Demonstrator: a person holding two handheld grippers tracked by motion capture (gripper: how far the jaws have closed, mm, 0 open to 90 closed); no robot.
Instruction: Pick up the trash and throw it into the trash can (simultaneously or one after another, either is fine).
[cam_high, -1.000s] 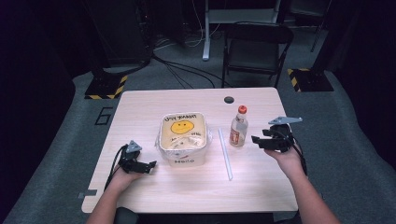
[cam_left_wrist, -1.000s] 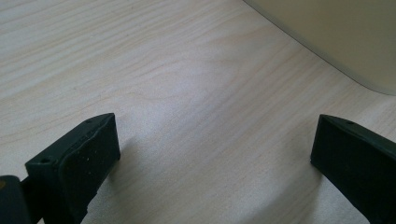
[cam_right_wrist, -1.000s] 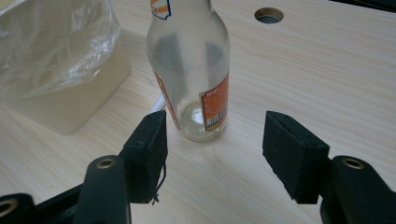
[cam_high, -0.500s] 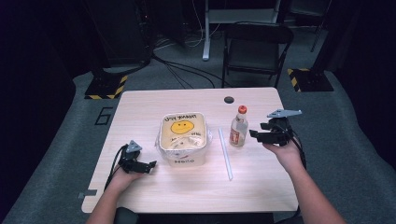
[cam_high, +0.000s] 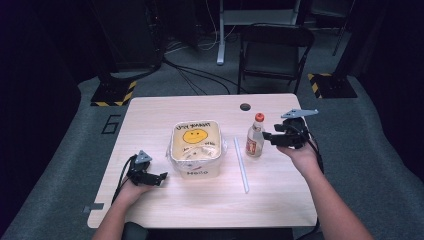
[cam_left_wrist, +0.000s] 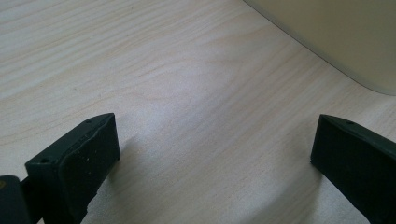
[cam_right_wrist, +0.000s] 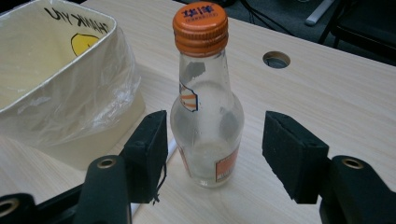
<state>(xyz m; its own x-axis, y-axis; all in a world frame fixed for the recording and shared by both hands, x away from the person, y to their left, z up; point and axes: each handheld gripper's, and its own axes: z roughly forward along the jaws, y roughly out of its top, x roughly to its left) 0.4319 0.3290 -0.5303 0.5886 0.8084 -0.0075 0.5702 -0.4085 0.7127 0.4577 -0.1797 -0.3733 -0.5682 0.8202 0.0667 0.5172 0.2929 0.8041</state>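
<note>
A clear glass bottle (cam_high: 255, 138) (cam_right_wrist: 207, 112) with an orange cap and a torn orange label stands upright on the wooden table (cam_high: 200, 210). My right gripper (cam_high: 268, 137) (cam_right_wrist: 215, 147) is open, one jaw on each side of the bottle's lower body, and touches nothing. A cream square bin (cam_high: 196, 147) (cam_right_wrist: 51, 88) lined with clear plastic and printed with a yellow smiley stands left of the bottle. My left gripper (cam_high: 159, 177) (cam_left_wrist: 212, 158) rests open at the front left of the table, with bare wood between its jaws and the bin's corner (cam_left_wrist: 336, 42) just ahead.
A white straw (cam_high: 241, 165) lies on the table between bin and bottle. A round cable hole (cam_high: 245, 106) (cam_right_wrist: 276, 59) sits near the table's far edge. A black chair (cam_high: 272, 50) stands beyond the table, with cables on the floor.
My right gripper has moved left toward the bottle, until its jaws stand on either side of it. The left gripper has stayed put.
</note>
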